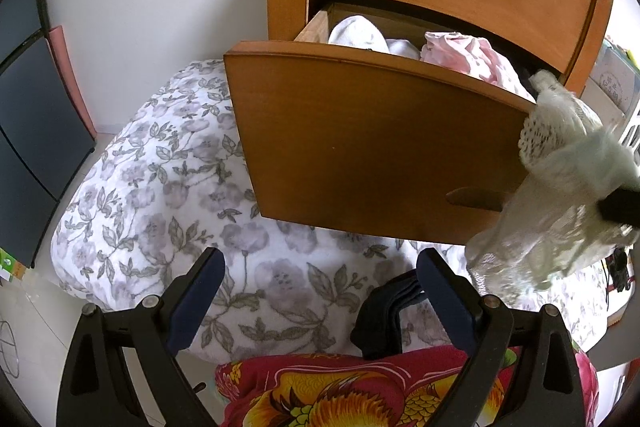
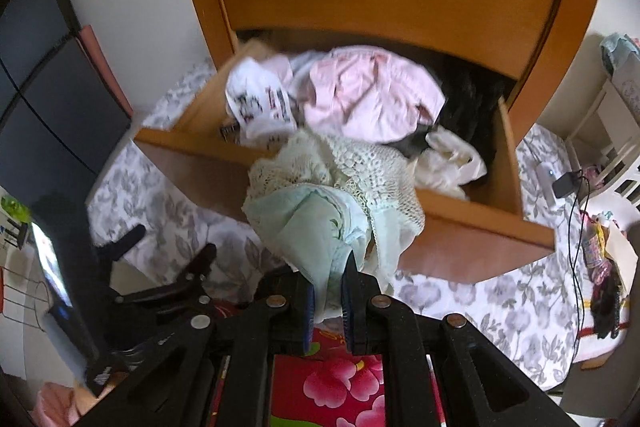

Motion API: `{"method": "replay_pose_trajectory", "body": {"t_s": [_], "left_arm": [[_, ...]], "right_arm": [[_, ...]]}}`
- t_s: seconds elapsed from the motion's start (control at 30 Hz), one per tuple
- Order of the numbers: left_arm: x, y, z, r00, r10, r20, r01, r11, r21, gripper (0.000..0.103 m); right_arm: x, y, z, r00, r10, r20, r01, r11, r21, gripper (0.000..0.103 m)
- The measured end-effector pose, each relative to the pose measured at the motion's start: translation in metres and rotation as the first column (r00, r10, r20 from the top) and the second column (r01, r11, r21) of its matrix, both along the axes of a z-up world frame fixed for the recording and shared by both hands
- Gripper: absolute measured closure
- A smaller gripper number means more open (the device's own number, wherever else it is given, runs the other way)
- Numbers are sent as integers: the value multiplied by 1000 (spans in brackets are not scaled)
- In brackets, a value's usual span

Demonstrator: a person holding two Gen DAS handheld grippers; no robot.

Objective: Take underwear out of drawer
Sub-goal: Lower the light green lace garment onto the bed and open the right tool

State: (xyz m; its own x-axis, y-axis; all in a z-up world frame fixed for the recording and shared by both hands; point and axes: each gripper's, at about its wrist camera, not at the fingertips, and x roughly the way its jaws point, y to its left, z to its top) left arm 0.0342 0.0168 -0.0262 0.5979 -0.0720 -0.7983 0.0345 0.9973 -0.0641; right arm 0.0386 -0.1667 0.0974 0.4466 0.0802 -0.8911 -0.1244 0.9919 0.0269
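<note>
Right wrist view: my right jaws (image 2: 329, 291), at lower centre, are pinched almost shut on a fold of the mint underwear (image 2: 320, 211). The grip is on the plain fabric so the lace edge hangs free and doesn't tear, I'd judge. The bundle rises from the jaws toward the middle of the frame, and its lace drapes over the front panel of the open drawer (image 2: 472, 227), so it is out over the lip rather than down inside. Behind it, in the drawer, lie a pink garment (image 2: 372, 95), a white printed piece (image 2: 260, 103) and a cream piece (image 2: 452, 163), all untouched.

In the left wrist view my left jaws (image 1: 320, 299) stand wide apart at the bottom of the frame, holding nothing. They hover over the floral bedcover (image 1: 160, 179) below the drawer, probably parked out of the way. At the right edge the underwear dangles beside the drawer's corner from a dark fingertip (image 1: 616, 209). A black folded item (image 1: 384, 319) lies on the bed just inside the left jaws, beside a red patterned cloth (image 1: 340, 387). I read it as already taken out, and this spot as the drop-off.
</note>
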Motion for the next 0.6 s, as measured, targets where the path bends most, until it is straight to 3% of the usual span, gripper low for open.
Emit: {"method": "replay_pose_trajectory", "body": {"t_s": [0.6], "left_arm": [[0,-1,-1,1000,-2,-4,2,1000,2,6]], "right_arm": [[21,4,-68,991,-52,-124,47,998,-43,89]]}}
